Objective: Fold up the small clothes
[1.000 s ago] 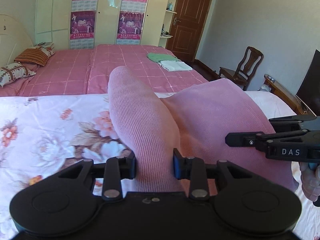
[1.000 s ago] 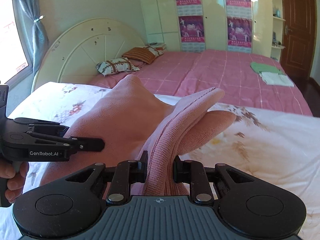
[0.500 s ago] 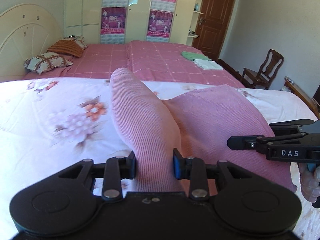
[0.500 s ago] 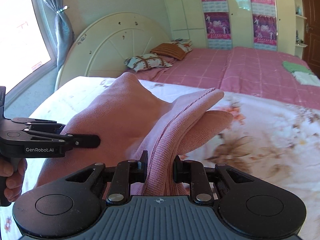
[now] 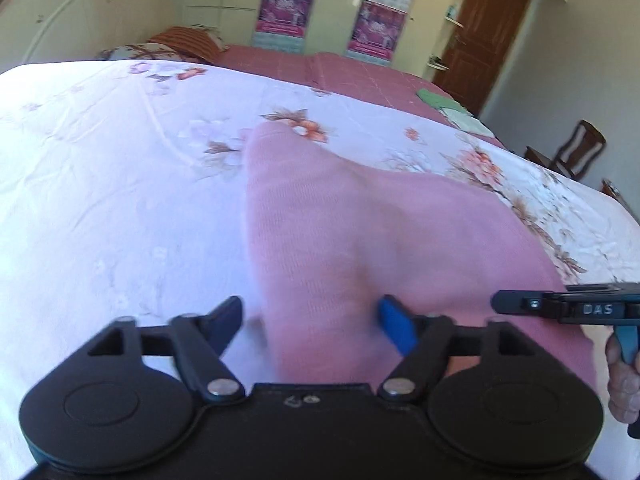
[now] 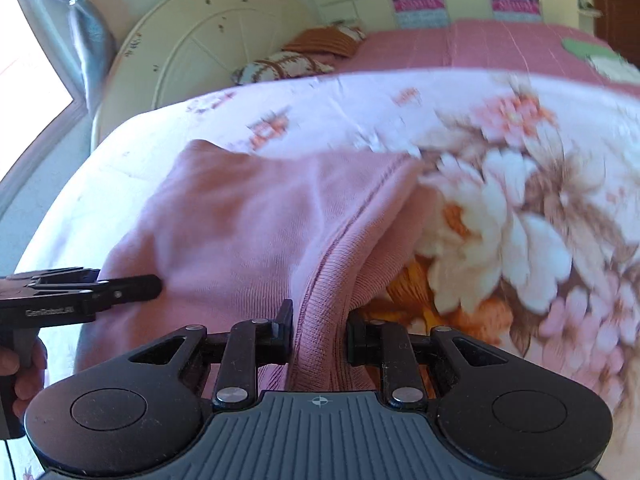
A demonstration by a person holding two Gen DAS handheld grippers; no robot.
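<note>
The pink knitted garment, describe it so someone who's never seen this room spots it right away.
On the near bed with the white floral bedspread lies the pink knitted garment, between the two tools. It is the only plain, ribbed pink fabric on the flowered cover; the right tool pinches its hem.

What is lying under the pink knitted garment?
Under the pink ribbed knit garment lies the white bedsheet with floral print, visible all around it. The part of the sheet directly beneath is covered, so anything there cannot be seen.

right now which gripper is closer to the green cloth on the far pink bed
Right, as a judgement. The green cloth lies far off to the right; the right gripper is on that side, the left gripper beyond it.
</note>
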